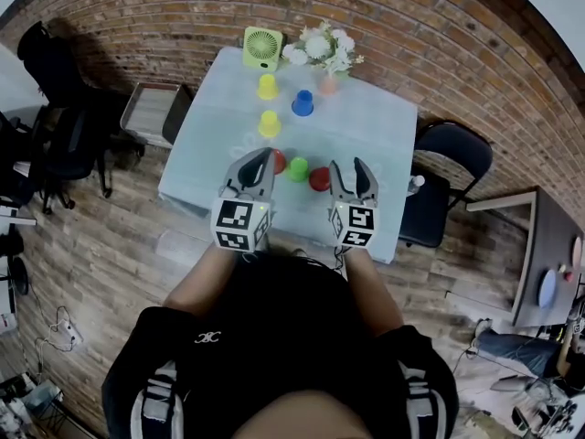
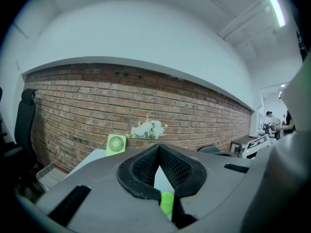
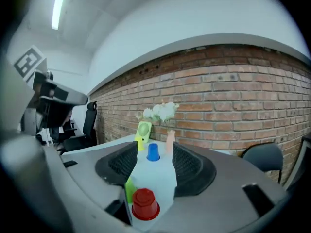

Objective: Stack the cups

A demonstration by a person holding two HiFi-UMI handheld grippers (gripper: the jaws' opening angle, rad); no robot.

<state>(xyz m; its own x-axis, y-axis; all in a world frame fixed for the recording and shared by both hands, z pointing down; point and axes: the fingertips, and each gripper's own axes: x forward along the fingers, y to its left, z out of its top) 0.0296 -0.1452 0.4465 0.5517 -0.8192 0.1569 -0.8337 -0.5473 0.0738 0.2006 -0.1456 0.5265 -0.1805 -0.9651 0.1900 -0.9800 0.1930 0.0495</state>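
Several small cups stand upside down on the pale blue table (image 1: 366, 117): two yellow ones (image 1: 267, 86) (image 1: 269, 123), a blue one (image 1: 303, 103), a green one (image 1: 297, 169) and a red one (image 1: 319, 179). Another red cup (image 1: 279, 162) shows partly behind my left gripper (image 1: 267, 158). That gripper hovers over the near table edge with its tips together and nothing between them; the green cup (image 2: 166, 203) shows below its jaws. My right gripper (image 1: 353, 170) hangs just right of the red cup, open and empty. In its own view the red cup (image 3: 145, 204), green cup (image 3: 129, 188) and blue cup (image 3: 153, 152) lie ahead of it.
A green desk fan (image 1: 262, 47) and a vase of white flowers (image 1: 322, 48) stand at the table's far edge. A black chair (image 1: 452, 154) is at the table's right, and a grey tray stand (image 1: 151, 108) and office chairs at its left. A brick wall lies beyond.
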